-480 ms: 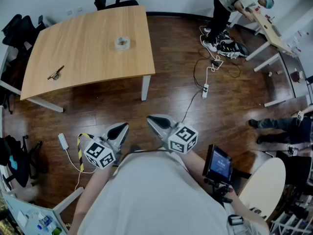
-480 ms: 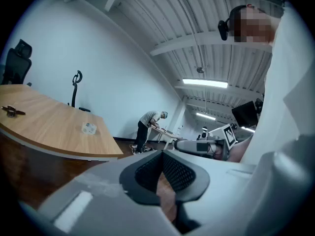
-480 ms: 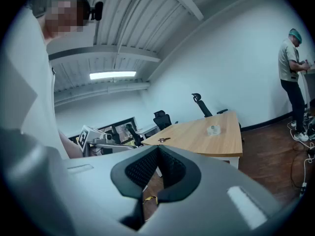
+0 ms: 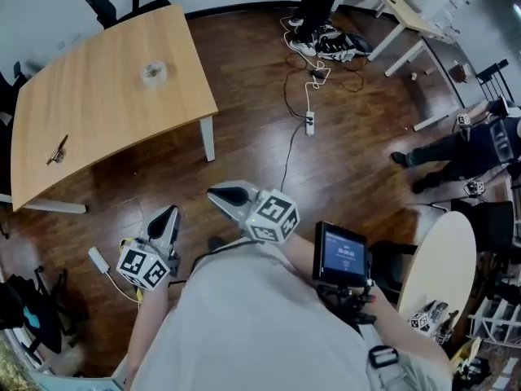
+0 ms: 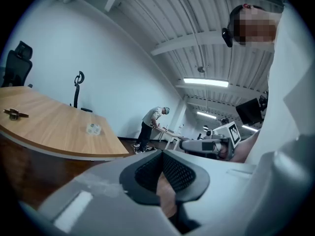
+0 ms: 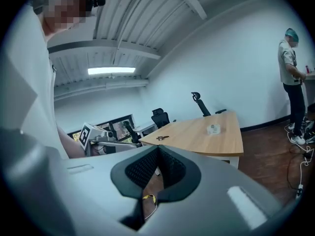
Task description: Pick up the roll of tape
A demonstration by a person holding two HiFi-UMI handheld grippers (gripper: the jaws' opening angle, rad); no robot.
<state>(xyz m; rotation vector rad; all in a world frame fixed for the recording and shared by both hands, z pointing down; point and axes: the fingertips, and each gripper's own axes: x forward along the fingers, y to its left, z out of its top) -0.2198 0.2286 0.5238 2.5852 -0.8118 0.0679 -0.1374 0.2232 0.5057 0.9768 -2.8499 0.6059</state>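
Table [image 4: 98, 120] and tape [image 4: 152, 72] shifted left in head view; left gripper [image 4: 167, 215] sat lower-left than before. Tape: small pale translucent roll, flat on wood top, well apart from both grippers. Left gripper jaws were closed, empty. Right gripper [image 4: 220, 195] likewise closed on nothing.
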